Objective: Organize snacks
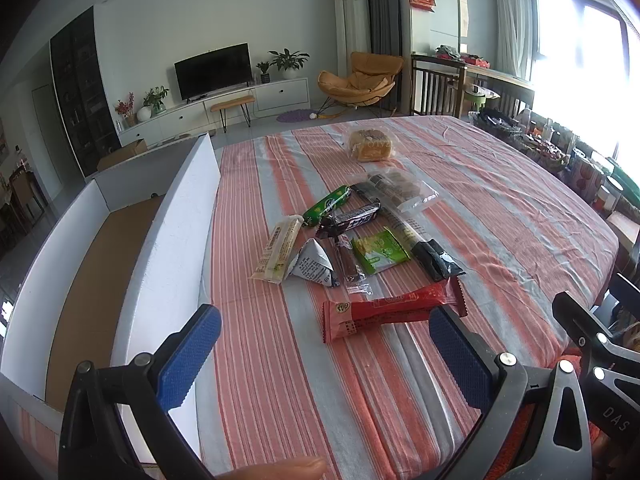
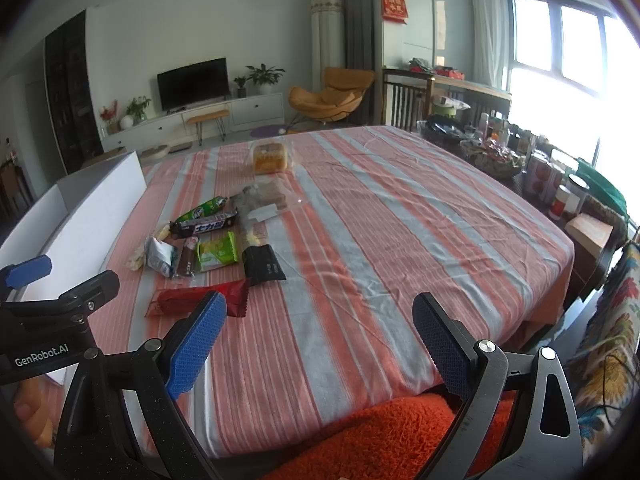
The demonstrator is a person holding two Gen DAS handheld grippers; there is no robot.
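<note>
Left gripper (image 1: pixel 324 344): I hold its fingers released above the striped tabletop (image 1: pixel 500 216).
Right gripper (image 2: pixel 320 336): fingers released, empty.
Snacks: red wrapper (image 1: pixel 384 312) nearest, others clustered beside the white box (image 1: pixel 176 240).

Left gripper (image 1: pixel 324 354) jaws spread wide, nothing between blue pads (image 1: pixel 188 356), above striped tablecloth (image 1: pixel 500 208). Red wrapper (image 1: pixel 384 310) just beyond right pad. Farther: snack cluster, green packet (image 1: pixel 380 250), black pouch (image 1: pixel 438 260), green tube (image 1: pixel 326 206), dark bar (image 1: pixel 352 220). Bread pack (image 1: pixel 370 144) far, apart. White box (image 1: pixel 176 232) at left, open. Right gripper (image 1: pixel 592 344) at right edge.
</note>
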